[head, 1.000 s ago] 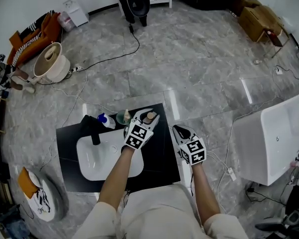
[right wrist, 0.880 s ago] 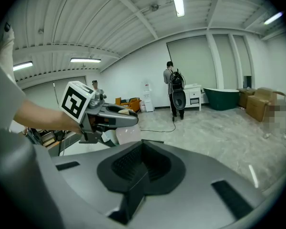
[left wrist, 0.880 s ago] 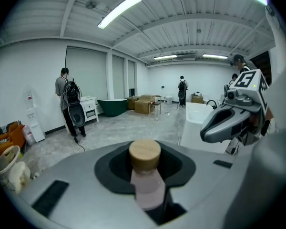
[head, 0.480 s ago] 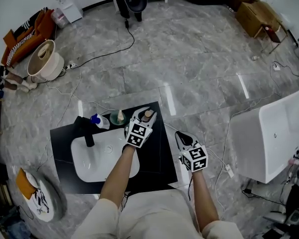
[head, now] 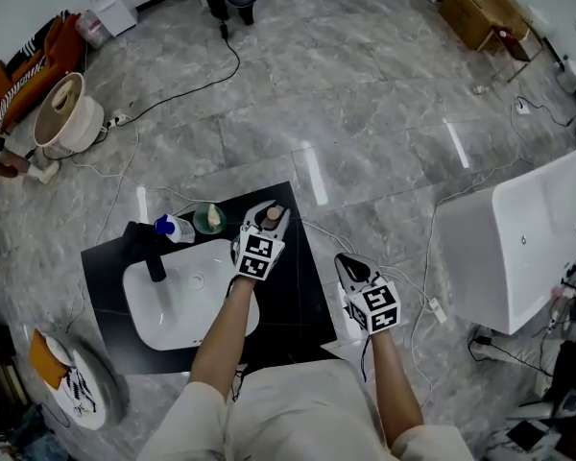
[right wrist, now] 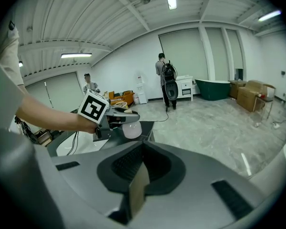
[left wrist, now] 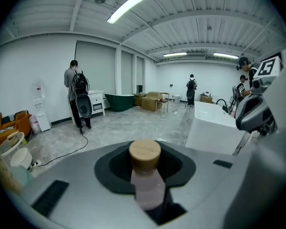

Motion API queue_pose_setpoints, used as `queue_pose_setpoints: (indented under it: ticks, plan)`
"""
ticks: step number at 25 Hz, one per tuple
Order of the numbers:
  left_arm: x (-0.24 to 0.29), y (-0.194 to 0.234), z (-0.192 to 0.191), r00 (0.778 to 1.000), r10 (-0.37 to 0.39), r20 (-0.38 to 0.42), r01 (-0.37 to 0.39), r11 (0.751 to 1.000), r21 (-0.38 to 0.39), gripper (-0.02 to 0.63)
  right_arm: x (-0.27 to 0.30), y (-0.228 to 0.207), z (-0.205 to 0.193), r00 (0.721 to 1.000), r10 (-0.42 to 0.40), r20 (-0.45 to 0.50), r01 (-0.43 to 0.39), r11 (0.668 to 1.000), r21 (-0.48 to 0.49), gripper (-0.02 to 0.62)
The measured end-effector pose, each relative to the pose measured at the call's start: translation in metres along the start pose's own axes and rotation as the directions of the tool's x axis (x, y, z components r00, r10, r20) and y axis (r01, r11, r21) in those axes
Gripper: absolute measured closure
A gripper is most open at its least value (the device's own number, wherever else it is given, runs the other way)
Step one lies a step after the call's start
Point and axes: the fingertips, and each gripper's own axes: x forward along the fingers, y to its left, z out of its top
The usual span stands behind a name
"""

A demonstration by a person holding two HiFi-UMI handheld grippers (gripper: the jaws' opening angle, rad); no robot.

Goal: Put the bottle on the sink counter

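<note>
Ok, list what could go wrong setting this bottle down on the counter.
1. The left gripper holds the bottle just under its wooden cap; it might swing or tip on landing.
2. The basin sits close beside it, so a topple could roll it in.

Bottle: pale pink body, light wood-tone cap. Table top is black with a white basin and black faucet; the spray bottle has a blue top, the dish is green, and the floor is grey marbled. Left claw and right claw are grey with black inner pads and black-and-white square markers.
</note>
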Motion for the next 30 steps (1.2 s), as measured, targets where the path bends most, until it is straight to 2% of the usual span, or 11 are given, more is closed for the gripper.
queue_pose_setpoints:
  ticks: [10,21,26,30]
  plan:
    - [0.002,0.004,-0.007,1.0,0.021,0.004,-0.021,1.0,-0.009,0.497,-0.003,0.007,-0.014,1.0,0.002,-0.025,-0.002,1.0,0.004,0.591]
    - [0.0,0.006,-0.008,0.998,0.046,0.04,-0.045,0.998,-0.036,0.495,0.001,0.01,-0.016,1.0,-0.004,-0.006,0.005,1.0,0.013,0.591]
    - [0.003,0.01,-0.009,0.998,0.07,-0.004,-0.07,0.997,-0.032,0.478,0.001,0.015,-0.019,1.0,0.003,-0.01,-0.003,1.0,0.014,0.591]
    - [0.002,0.013,-0.005,0.997,0.08,0.002,-0.08,0.996,-0.04,0.465,0.0,0.017,-0.021,1.0,0.001,-0.012,-0.001,1.0,0.009,0.591]
